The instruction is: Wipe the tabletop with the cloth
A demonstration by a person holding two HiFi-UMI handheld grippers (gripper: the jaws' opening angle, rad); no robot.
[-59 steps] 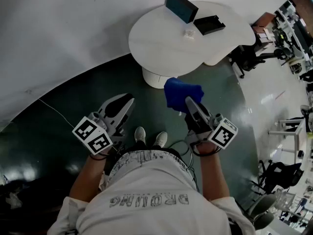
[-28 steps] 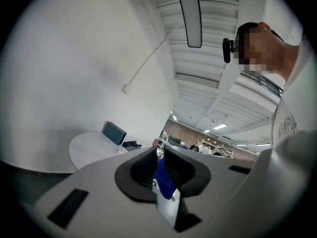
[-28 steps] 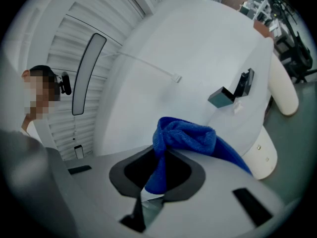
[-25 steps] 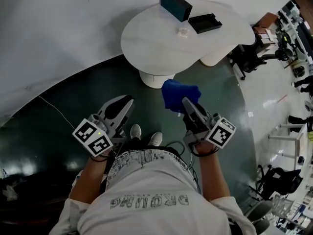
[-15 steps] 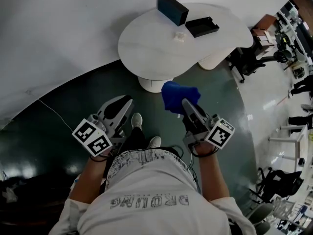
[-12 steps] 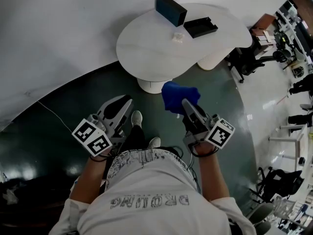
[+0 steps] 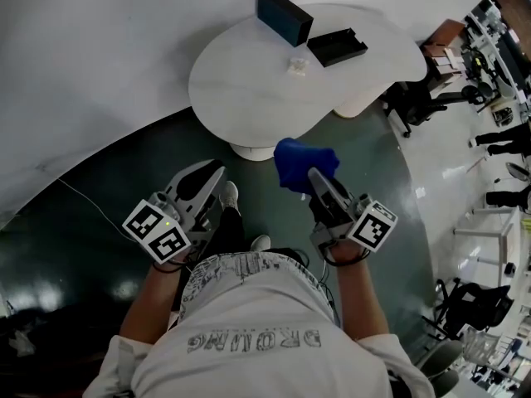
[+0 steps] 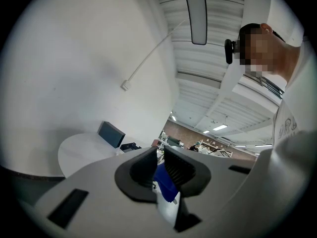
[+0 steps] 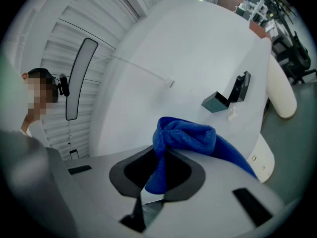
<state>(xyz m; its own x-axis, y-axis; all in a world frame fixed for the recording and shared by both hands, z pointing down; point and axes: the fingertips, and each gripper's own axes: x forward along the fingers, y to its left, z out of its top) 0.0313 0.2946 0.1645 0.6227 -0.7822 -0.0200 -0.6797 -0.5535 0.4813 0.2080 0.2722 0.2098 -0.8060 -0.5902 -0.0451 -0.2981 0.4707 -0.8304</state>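
Observation:
A blue cloth hangs bunched from my right gripper, which is shut on it above the dark floor, short of the round white table. In the right gripper view the cloth is pinched between the jaws of the right gripper and folds over their top. My left gripper is level with the right one, shut with nothing held. In the left gripper view the left gripper has its jaws nearly touching, and the table lies ahead at left.
On the table's far side stand a dark teal box, a black tray and a small white object. The person's shoes are on the dark floor. Office chairs stand at the right. A thin cable crosses the floor.
The person has stepped forward: one shoe has moved ahead and the table has slid left in the head view. Both grippers keep their pose, with the cloth still held.

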